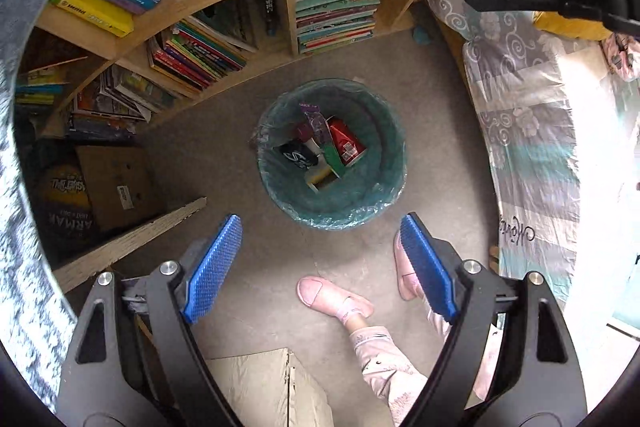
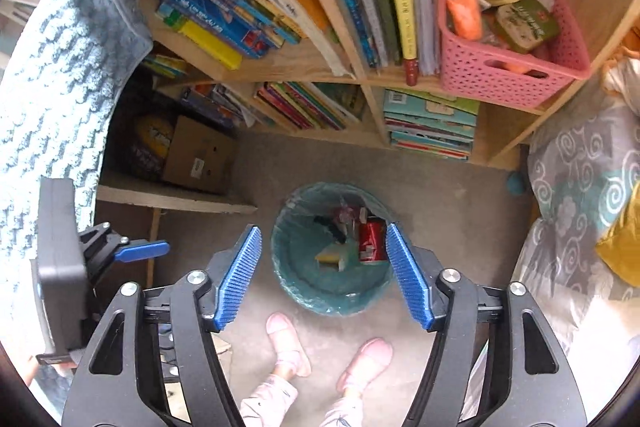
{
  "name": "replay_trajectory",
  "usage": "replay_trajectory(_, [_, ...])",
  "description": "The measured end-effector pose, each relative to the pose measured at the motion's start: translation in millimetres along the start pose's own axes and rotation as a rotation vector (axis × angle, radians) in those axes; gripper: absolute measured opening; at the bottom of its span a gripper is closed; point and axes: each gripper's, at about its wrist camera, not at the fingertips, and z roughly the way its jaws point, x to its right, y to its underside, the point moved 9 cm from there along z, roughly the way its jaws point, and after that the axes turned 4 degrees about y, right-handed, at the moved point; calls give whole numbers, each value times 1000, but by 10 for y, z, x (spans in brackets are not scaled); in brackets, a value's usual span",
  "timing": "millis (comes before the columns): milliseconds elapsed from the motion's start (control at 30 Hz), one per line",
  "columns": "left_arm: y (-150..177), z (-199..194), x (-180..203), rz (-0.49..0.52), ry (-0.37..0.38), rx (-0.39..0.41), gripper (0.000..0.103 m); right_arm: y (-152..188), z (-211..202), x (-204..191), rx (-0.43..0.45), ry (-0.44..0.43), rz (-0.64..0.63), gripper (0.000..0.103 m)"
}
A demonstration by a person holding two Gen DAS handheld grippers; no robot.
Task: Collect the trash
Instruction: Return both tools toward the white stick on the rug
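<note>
You are holding both the left gripper [image 1: 320, 259] and right gripper [image 2: 323, 275] with jaws apart and empty, and the trash bin [image 1: 276, 183] is sitting just beyond them on the floor, already holding a red can [image 2: 372, 241] and wrappers; any remaining litter is out of view.

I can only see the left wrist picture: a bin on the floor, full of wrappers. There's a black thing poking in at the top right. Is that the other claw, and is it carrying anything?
Observer: Yes, that's it. In the right wrist view the right claw is empty. Its jaws stand apart with nothing between them, and the bin shows through the gap.
Operator: And the pink basket on the shelf? I only see its side.
Observer: From the right wrist view you can look into the pink basket. It holds an orange item and a green tin, among other bits.
</note>
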Motion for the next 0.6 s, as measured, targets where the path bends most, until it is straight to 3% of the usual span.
replay_trajectory(300, [83, -562, -12, -25, -22, 89, 79, 130, -399, -165, 24, -28, -4, 75])
replay_trajectory(467, [221, -1144, -8, -46, -29, 162, 79, 228, -835, -404, 39, -57, -65, 81])
replay_trajectory(600, [429, -1672, -88, -68, -81, 207, 81, 269, -1201, -677, 49, -101, -145, 82])
